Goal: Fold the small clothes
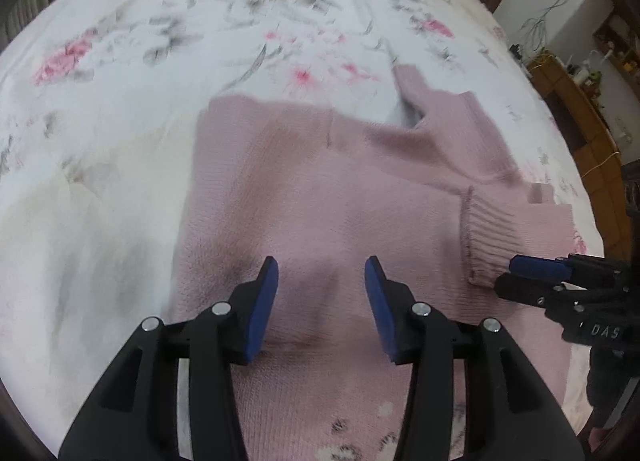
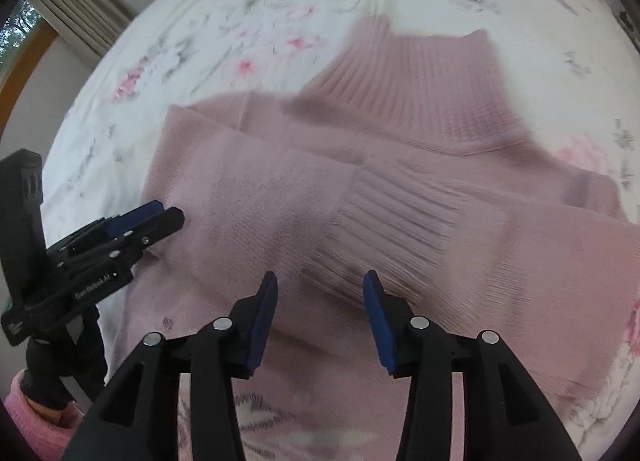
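I see a pink sweater [image 1: 320, 189] lying flat on the bed [image 1: 120, 61]. Its sleeves look already folded in across the body. One ribbed cuff [image 2: 384, 229] lies on top, near the middle. The tall ribbed collar [image 2: 420, 93] points away from me, toward the far side of the bed.

My left tool [image 1: 321, 273] hangs over the sweater's body. Its fingers are spread apart and hold nothing. My right tool [image 2: 320, 289] hangs over the cuff. It is spread wide too, with nothing in it.

I think the sleeve step is done. The step in hand looks like getting ready to fold the body.

For the next move, I think each tool must come down to the near hem, one on each side. Each one must pinch all the layers there. Then both should lift at the same time and carry the hem up toward the collar. If one goes faster, the fold will come out crooked. The cuff could also slip out.
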### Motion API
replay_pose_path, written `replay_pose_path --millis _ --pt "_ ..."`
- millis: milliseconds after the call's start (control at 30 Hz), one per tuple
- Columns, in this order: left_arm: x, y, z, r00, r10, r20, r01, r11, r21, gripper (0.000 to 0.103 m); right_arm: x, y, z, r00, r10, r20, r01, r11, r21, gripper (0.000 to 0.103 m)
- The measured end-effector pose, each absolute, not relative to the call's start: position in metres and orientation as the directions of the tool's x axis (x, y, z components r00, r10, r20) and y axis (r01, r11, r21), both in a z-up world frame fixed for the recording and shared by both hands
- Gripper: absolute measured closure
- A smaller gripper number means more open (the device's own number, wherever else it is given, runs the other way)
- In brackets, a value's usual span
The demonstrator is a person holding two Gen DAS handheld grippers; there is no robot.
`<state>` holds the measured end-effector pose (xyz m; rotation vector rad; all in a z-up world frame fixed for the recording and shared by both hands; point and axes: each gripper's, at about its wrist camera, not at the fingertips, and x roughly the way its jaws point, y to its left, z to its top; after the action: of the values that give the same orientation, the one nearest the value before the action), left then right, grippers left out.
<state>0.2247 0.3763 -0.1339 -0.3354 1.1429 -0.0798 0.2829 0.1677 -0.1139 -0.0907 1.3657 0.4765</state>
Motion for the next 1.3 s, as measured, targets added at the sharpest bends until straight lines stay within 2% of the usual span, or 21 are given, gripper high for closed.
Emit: replay_pose_path --millis 67,167,200,233,300,400,433,800,967,1100,1200,1300 --pt "0.227 0.38 -0.145 0.402 -0.23 -0.886 -0.123 0.946 -0.301 0.058 0.285 0.176 -0.125 0.131 0.212 -0.968 -0.389 0.909 0.147 0.049" --pt "0.227 0.38 -0.149 0.406 -0.233 -0.883 -0.119 0.945 -0.304 0.058 0.286 0.184 -0.141 0.142 0.141 -0.98 -0.418 0.906 0.07 0.051" --pt "0.227 0.379 -0.149 0.407 -0.23 -0.884 -0.117 0.947 -0.3 0.058 0.285 0.184 -0.142 0.157 0.128 -0.979 -0.421 0.906 0.051 0.061" --pt "0.227 0.378 -0.149 0.408 -0.227 -0.884 -0.114 0.949 -0.295 0.058 0.285 0.182 -0.14 0.171 0.115 -0.978 -0.419 0.907 0.034 0.077" --pt "0.226 0.378 -0.149 0.411 -0.223 -0.884 -0.107 0.951 -0.289 0.058 0.286 0.173 -0.136 0.172 0.135 -0.976 -0.402 0.914 0.056 0.088" --pt "0.225 0.377 -0.15 0.414 -0.224 -0.882 -0.103 0.951 -0.29 0.058 0.284 0.15 -0.122 0.161 0.229 -0.96 -0.367 0.917 0.157 0.09" --pt "0.225 0.378 -0.15 0.415 -0.226 -0.882 -0.106 0.95 -0.293 0.058 0.282 0.141 -0.114 0.169 0.257 -0.952 -0.359 0.915 0.183 0.096" --pt "0.225 0.376 -0.151 0.418 -0.207 -0.884 -0.106 0.956 -0.274 0.058 0.275 0.024 -0.053 0.295 0.322 -0.9 -0.172 0.944 0.282 0.095" --pt "0.225 0.374 -0.152 0.421 -0.197 -0.886 -0.101 0.96 -0.261 0.058 0.27 -0.024 -0.059 0.294 0.294 -0.909 -0.105 0.956 0.275 0.095" --pt "0.225 0.373 -0.153 0.421 -0.189 -0.887 -0.097 0.963 -0.251 0.058 0.266 -0.048 -0.087 0.225 0.313 -0.923 -0.048 0.949 0.31 0.094" --pt "0.226 0.374 -0.152 0.415 -0.192 -0.889 -0.096 0.963 -0.253 0.058 0.257 -0.051 -0.101 0.187 0.275 -0.943 -0.034 0.961 0.274 0.092" --pt "0.227 0.37 -0.142 0.403 -0.158 -0.902 -0.102 0.971 -0.216 0.058 0.247 -0.058 -0.085 0.246 0.203 -0.948 -0.037 0.979 0.2 0.088"
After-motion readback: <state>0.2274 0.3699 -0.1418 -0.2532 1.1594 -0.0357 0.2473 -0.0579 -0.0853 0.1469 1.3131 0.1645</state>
